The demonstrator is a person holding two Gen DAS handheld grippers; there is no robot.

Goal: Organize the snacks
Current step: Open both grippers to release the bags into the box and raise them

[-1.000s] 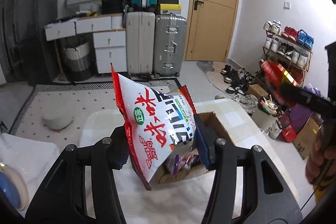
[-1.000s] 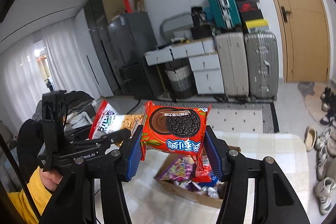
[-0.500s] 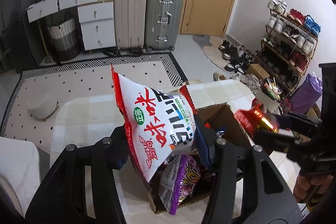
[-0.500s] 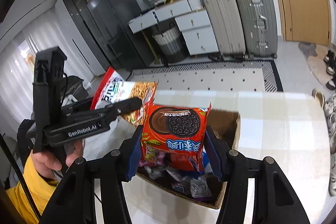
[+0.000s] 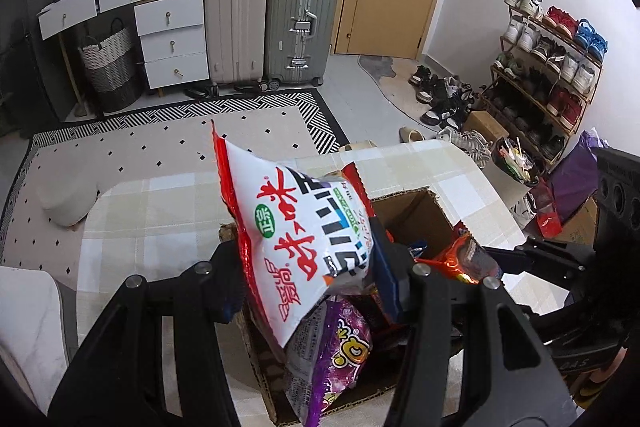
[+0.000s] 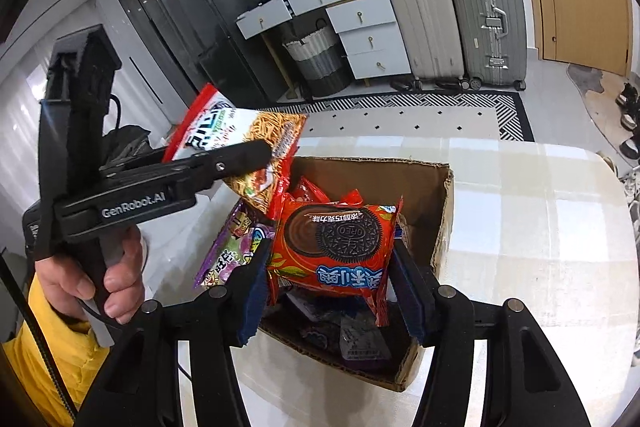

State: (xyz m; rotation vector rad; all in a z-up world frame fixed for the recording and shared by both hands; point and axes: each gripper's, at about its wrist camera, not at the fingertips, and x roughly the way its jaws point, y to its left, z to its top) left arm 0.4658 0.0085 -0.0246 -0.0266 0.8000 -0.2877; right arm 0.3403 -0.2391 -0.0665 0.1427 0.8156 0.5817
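1. Left wrist view: the left hand-held gripper is clamped on a white and red crinkly plastic bag of noodle snack, its blue pads pressing the lower part of the bag, which stands tilted above the open brown cardboard box. The box sits on the pale checked surface and already holds a purple foil sweets packet and other wrappers. At the right edge the right hand-held gripper reaches into the box with a glimpse of red wrapper at its tips.
2. Right wrist view: the right hand-held gripper has just been opening. The red plastic packet of chocolate sandwich biscuits is between its blue pads, low over the heap inside the box. The right pad stands clear of the wrapper and the left looks barely in touch, so the grip seems released.
3. Same view: a hand in a yellow sleeve holds the left hand-held gripper, with the noodle bag poised over the box's near corner.
4. Handling, as I judge it: both packs are light, air-puffed and slick. Their contents crush easily, so a gentle pinch on the body near a sealed edge suits, and a short drop is safest
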